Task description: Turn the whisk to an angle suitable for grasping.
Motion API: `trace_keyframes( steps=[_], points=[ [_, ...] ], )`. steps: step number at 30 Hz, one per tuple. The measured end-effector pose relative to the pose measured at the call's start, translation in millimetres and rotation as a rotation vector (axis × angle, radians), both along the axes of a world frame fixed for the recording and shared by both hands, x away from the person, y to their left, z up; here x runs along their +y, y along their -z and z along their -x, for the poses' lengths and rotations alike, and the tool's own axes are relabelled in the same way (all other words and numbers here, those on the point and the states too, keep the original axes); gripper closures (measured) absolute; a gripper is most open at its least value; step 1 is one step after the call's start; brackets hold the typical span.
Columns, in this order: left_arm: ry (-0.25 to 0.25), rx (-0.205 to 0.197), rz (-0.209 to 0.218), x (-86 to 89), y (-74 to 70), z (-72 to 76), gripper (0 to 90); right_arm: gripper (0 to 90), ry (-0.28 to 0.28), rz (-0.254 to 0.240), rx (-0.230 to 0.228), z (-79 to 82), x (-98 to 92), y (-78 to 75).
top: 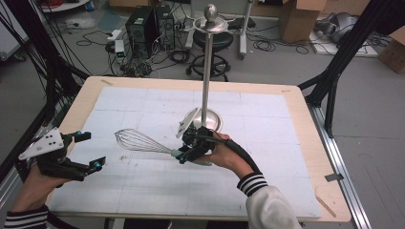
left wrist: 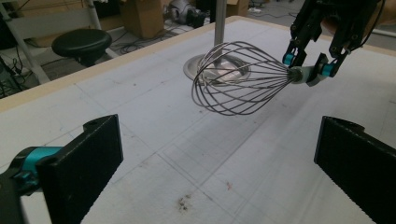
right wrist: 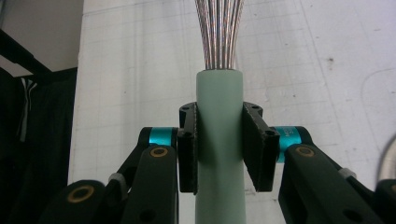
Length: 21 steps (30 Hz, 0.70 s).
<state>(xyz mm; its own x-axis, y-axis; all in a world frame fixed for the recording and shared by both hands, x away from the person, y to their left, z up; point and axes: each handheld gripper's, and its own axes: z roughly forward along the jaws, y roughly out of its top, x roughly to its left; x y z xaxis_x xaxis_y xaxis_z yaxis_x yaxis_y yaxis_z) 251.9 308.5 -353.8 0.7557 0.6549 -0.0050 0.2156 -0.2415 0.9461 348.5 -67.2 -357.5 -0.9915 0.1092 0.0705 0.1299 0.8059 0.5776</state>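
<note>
1. Black jaws fill the foreground of the left gripper view, standing wide apart with nothing between them; that's the left gripper, held low near the table's left edge.
2. Over to the right gripper: its two pads are clamped tight on the pale green handle of the whisk, one pad on each side, handle running straight up between them.
3. From the high view, the whisk lies roughly level, wire cage pointing toward the left side, handle buried in the right gripper near the middle of the table.
4. Left gripper view shows the wire cage hanging just above the white mat, not touching it as far as I can tell.
5. Right behind the right hand stands the metal stand, a tall pole on a round base; the base sits just beside the gripper, so room is tight there.
6. White gridded mat covers most of the wooden table; a bare wood rim shows along the far and right edges.
7. Open room: plenty of bare mat between the two grippers, and a wide bare stretch to the right of the stand.
8. Whisk cage and left gripper sit near each other but apart.
</note>
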Motion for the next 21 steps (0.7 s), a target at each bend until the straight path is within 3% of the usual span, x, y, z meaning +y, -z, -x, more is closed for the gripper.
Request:
trace_keyframes(
  steps=[4, 7, 8, 12, 13, 14, 16, 18, 21],
  points=[
    [0.000, 0.001, 0.001, -0.2, 0.0, -0.1, 1.7, 69.6, 0.011, -0.009, 0.012, 0.0, 4.2, 6.2],
    [0.000, 0.000, 0.001, -0.2, 0.0, 0.0, 1.7, 69.6, 0.001, 0.010, 0.010, 1.4, 8.9, 11.4],
    [0.001, 0.000, 0.002, -0.1, -0.1, 0.0, 1.7, 69.6, 0.020, 0.035, 0.033, 4.6, 10.2, 12.0],
    [0.000, 0.001, 0.001, -0.1, -0.1, 0.1, 1.7, 69.6, -0.016, 0.027, 0.013, 4.1, 17.0, 18.7],
    [0.001, 0.002, 0.000, -0.3, -0.1, 0.1, 1.7, 69.6, 0.003, 0.038, 0.038, 6.5, 18.0, 19.5],
    [0.000, 0.002, 0.000, -0.5, 0.0, 0.1, 1.7, 69.6, -0.012, 0.035, 0.021, 5.5, 19.4, 21.3],
    [0.002, 0.002, 0.000, -0.9, 0.2, -0.1, 1.7, 69.6, 0.010, 0.065, 0.039, 7.5, 21.2, 22.3],
    [0.003, 0.001, -0.004, -1.4, 0.3, -0.3, 1.7, 69.6, -0.001, 0.068, 0.017, 6.7, 23.7, 25.7],
    [0.005, 0.003, -0.006, -2.2, 0.9, -0.8, 1.7, 69.6, -0.004, 0.068, 0.029, 7.7, 28.1, 30.9]
  ],
)
